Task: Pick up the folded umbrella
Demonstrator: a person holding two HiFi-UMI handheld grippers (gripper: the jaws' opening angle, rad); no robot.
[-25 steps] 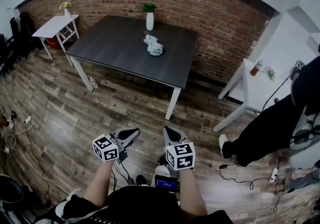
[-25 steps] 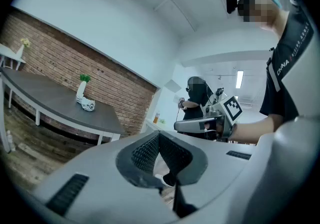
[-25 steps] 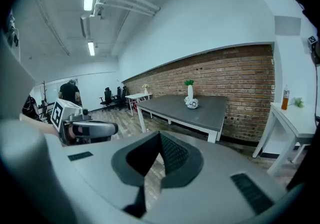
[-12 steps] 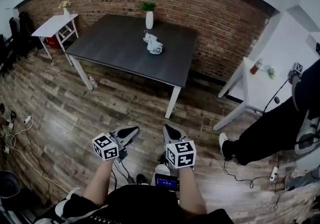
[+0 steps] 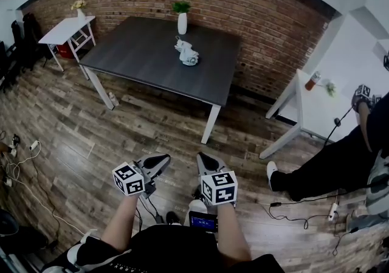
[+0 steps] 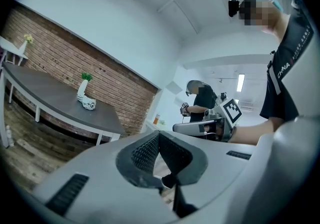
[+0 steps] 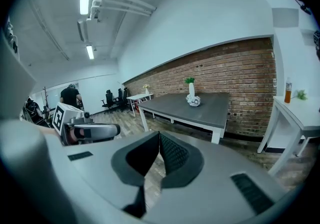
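Observation:
The folded umbrella [image 5: 188, 55], a white and grey patterned bundle, lies on the dark table [image 5: 146, 59] in front of a white vase [image 5: 182, 24] with a green plant. It also shows in the left gripper view as the umbrella [image 6: 88, 103] and in the right gripper view as the umbrella [image 7: 193, 101]. My left gripper [image 5: 164, 159] and right gripper [image 5: 200, 157] are held low, close to the body, side by side and far short of the table. Both are shut with nothing between their jaws.
A small white side table [image 5: 65, 30] stands at the far left by the brick wall. A white table [image 5: 316, 107] with a bottle is at the right, and a person [image 5: 340, 156] in dark clothes stands beside it. Cables [image 5: 24, 162] lie on the wooden floor.
Both grippers stay where they were. The person at the right has shifted a little further right and lowered a hand.

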